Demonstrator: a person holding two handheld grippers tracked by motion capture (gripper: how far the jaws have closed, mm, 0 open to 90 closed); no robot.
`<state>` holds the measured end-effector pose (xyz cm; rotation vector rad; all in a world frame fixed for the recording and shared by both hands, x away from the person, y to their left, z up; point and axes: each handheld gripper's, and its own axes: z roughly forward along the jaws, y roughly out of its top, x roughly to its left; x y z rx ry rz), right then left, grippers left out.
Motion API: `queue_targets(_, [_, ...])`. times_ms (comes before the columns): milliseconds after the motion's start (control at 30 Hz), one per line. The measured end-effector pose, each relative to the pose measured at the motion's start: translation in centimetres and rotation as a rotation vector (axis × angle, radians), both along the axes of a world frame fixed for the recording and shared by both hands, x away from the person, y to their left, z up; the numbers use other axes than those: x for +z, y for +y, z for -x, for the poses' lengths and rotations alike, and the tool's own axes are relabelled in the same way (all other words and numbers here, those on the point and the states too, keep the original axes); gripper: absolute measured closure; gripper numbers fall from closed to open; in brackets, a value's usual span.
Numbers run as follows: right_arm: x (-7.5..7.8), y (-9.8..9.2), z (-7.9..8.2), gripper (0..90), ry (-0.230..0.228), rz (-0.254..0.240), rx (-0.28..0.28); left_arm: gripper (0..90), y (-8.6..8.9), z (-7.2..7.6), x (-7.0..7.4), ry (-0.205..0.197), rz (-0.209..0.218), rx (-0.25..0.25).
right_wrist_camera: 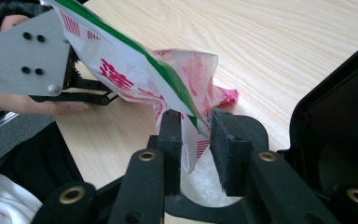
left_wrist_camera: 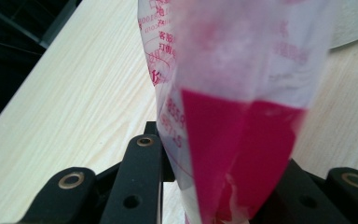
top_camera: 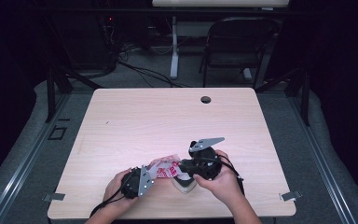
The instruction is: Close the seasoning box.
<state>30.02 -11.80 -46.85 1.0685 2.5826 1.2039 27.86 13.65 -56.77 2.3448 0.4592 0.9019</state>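
Packet (top_camera: 167, 168) of thin red-and-white printed plastic, stretched above the table (top_camera: 135, 121) betw. our two tools. Left gripper (top_camera: 145, 179): jaws clamped on one end of it, holding the film taut as an anchor. Right gripper (right_wrist_camera: 196, 135): jaws parted w/ the packet's other edge hanging loose betw. the pads, not pinched. Below this gripper sits a black dish (right_wrist_camera: 205, 207) w/ white grains, prob. to receive the contents once we tip it

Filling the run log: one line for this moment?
left gripper: shut on plastic bag | right gripper: open, bag edge between jaws | black bowl: beneath
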Motion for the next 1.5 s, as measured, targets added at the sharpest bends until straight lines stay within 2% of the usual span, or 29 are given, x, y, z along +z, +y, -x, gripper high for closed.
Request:
queue_targets(33, [0.0,0.0,0.0,71.3,-0.002,-0.004,0.001,75.7,0.1,-0.1,0.0,0.008,0.008,-0.001])
queue_targets(67, [-0.1,0.1,0.0,69.6,0.007,-0.006,0.002,75.8,0.3,-0.3,0.0,0.030,0.034,0.000])
queue_targets(100, [-0.1,0.1,0.0,69.6,0.007,-0.006,0.002,75.8,0.3,-0.3,0.0,0.030,0.034,0.000])
queue_targets(167, [-0.2,0.2,0.0,67.9,0.011,0.000,0.014,75.9,0.5,-0.5,-0.1,0.054,0.065,0.005])
queue_targets(267, [-0.3,0.4,0.0,66.7,0.015,0.006,0.018,76.0,0.6,-0.6,-0.1,0.073,0.086,0.006])
queue_targets(533, [-0.2,0.3,0.0,62.1,0.005,0.000,0.009,75.7,0.7,-0.8,-0.4,0.095,0.096,0.003])
queue_targets(867, [-0.4,0.4,-0.1,60.8,0.012,0.014,0.011,74.9,0.7,-1.0,-0.5,0.113,0.106,0.004])
queue_targets(1000, [-0.5,0.4,-0.1,60.0,0.009,0.014,0.006,74.8,0.9,-1.1,-0.5,0.127,0.127,0.008])
queue_targets(1367, [-0.5,0.3,-0.1,59.3,0.006,0.018,0.002,74.2,1.6,-1.9,-0.7,0.201,0.230,0.037])
queue_targets(1500, [-0.5,0.3,-0.2,59.1,0.006,0.014,0.002,73.7,2.1,-2.3,-0.7,0.254,0.294,0.062])
